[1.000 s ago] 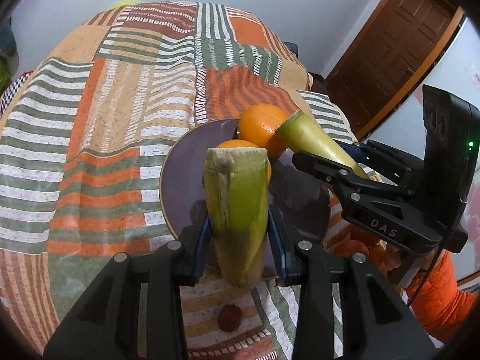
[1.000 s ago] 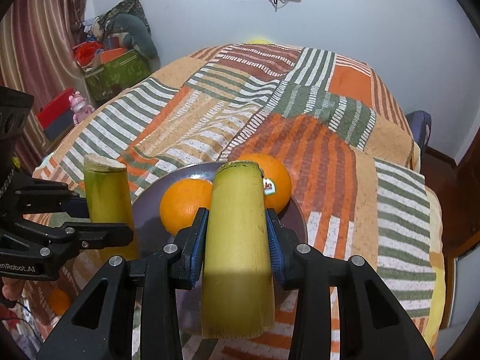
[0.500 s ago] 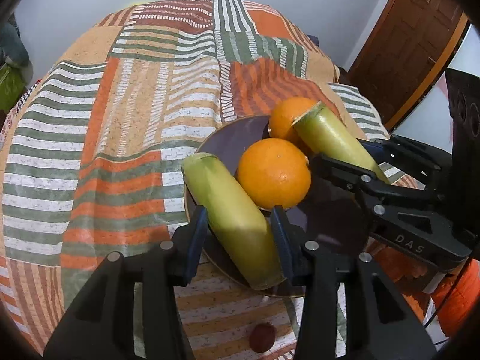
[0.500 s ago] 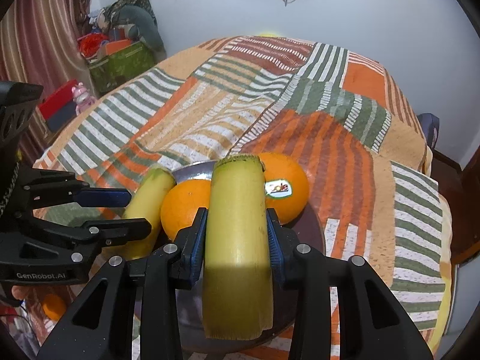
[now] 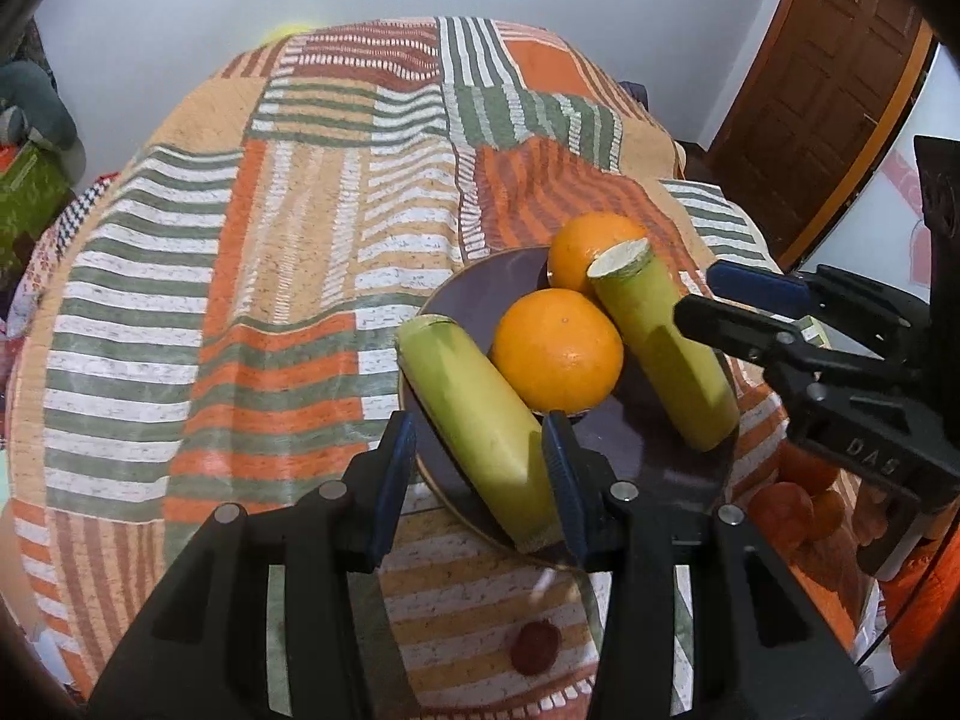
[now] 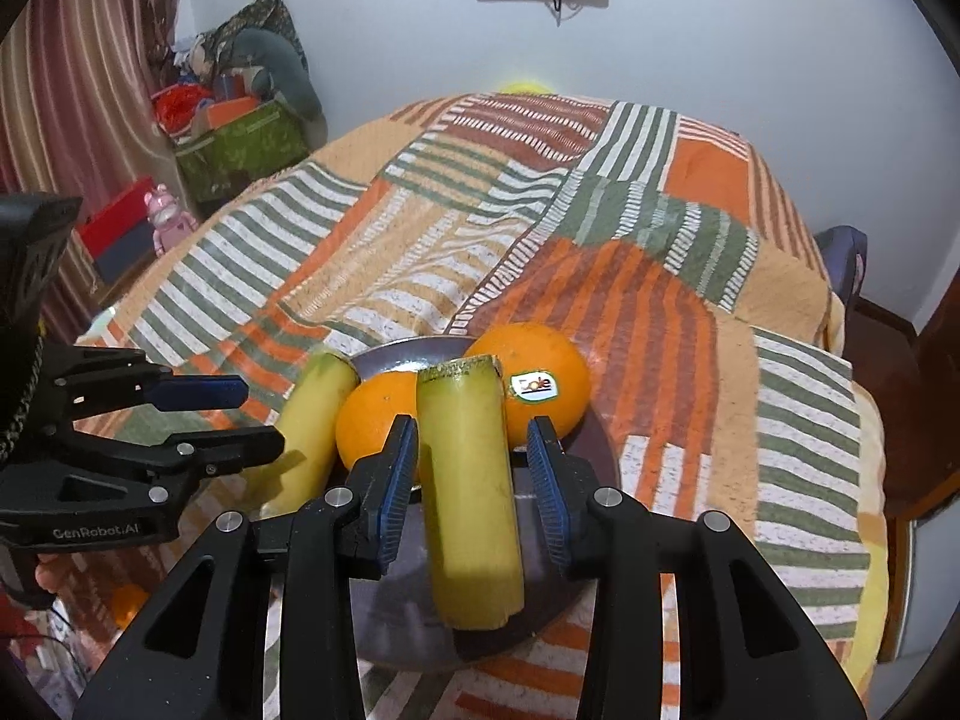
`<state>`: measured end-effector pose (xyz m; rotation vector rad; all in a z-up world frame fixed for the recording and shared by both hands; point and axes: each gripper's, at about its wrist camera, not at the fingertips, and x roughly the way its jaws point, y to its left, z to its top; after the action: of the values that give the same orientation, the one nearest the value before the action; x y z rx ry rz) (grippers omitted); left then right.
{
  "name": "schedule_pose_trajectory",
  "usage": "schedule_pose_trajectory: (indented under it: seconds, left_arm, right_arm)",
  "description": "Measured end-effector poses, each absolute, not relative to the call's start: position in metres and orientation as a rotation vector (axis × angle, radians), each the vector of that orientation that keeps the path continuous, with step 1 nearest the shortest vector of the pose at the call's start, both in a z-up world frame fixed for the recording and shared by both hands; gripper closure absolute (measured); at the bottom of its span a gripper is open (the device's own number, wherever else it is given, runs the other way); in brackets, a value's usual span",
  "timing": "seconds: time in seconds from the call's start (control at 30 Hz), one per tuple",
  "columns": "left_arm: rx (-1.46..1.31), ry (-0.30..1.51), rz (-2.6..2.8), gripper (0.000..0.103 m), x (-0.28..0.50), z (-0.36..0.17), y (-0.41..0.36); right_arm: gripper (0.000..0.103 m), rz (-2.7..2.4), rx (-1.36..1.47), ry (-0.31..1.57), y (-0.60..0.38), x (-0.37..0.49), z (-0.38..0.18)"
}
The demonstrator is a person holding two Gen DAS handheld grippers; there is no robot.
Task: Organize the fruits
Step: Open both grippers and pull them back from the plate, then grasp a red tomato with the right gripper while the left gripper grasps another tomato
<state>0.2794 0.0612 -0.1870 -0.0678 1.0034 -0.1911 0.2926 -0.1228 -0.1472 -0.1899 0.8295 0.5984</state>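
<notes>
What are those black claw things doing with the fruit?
A person is arranging fruit on a dark round plate with two handheld grippers. The left gripper has just been opening around one yellow-green cut stalk piece, which lies beside two round oranges. The right gripper straddles a second yellow-green stalk piece, its pads apparently off it.

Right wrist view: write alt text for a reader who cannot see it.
A yellowish cut stalk lies on a dark plate between the right gripper's open blue pads. Behind it sit a stickered orange, a plain orange and a second stalk, on a striped cloth.
</notes>
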Motion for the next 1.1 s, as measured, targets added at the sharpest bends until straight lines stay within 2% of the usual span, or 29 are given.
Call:
schedule_pose_trajectory:
  seconds: [0.13, 0.33, 0.47, 0.6, 1.03, 1.1]
  left_arm:
    - [-0.032, 0.956, -0.175, 0.058, 0.260, -0.167, 0.060]
    - [0.003, 0.886, -0.135, 0.045, 0.230, -0.141, 0.059]
    - [0.012, 0.859, -0.116, 0.036, 0.213, -0.129, 0.059]
    - [0.011, 0.854, -0.112, 0.025, 0.200, -0.125, 0.056]
    - [0.086, 0.933, -0.222, 0.022, 0.190, -0.152, -0.013]
    - [0.085, 0.946, -0.243, 0.019, 0.193, -0.157, -0.026]
  right_arm:
    - [0.067, 0.575, -0.176, 0.811, -0.134, 0.280, -0.136]
    - [0.062, 0.528, -0.181, 0.776, -0.156, 0.253, -0.119]
    - [0.050, 0.498, -0.168, 0.764, -0.173, 0.236, -0.113]
    - [0.047, 0.474, -0.166, 0.764, -0.185, 0.220, -0.115]
    - [0.047, 0.393, -0.119, 0.880, -0.228, 0.206, -0.156]
    - [0.047, 0.385, -0.107, 0.900, -0.233, 0.208, -0.163]
